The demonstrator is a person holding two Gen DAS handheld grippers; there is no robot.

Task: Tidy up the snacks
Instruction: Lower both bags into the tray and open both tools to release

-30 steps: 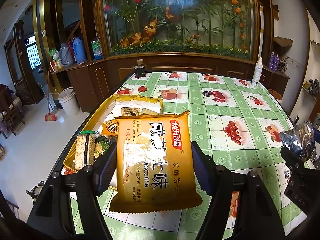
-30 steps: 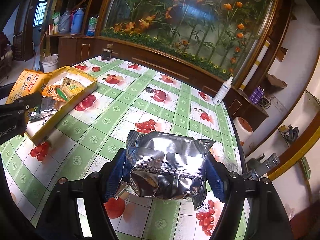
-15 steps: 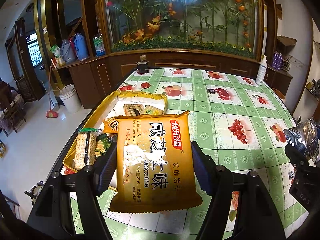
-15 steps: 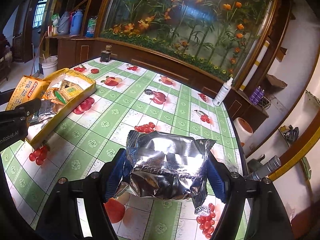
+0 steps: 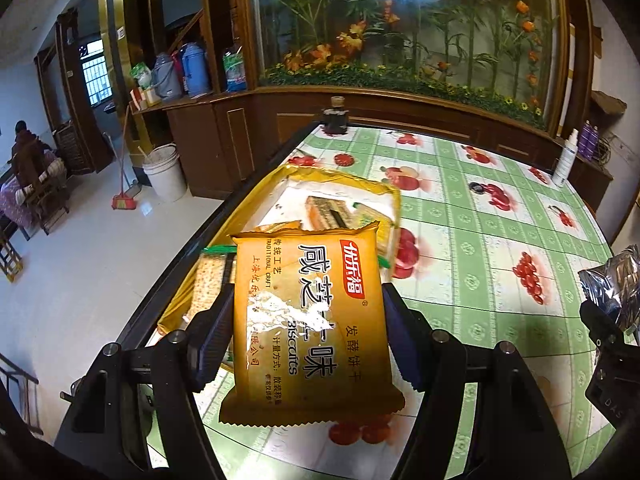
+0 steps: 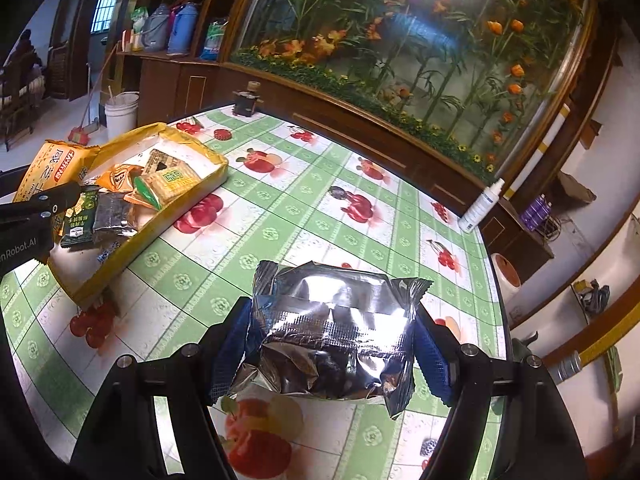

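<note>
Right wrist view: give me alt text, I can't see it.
The right tongs grip a crinkled silver foil snack bag above a green-checked fruit-print tablecloth. Far left, a yellow tray holds assorted snack packets, with the left tongs' orange biscuit pack beside it.

1. I am seeing open green-checked table (image 6: 304,216) between both grippers and the far edge.
2. The yellow tray (image 6: 188,204) is occupying the left edge, its near half crowded with small packets (image 6: 116,216).
3. A dark bottle (image 5: 335,117) is standing at the far left corner.
4. A white spray bottle (image 6: 480,205) is standing at the far right edge.
</note>
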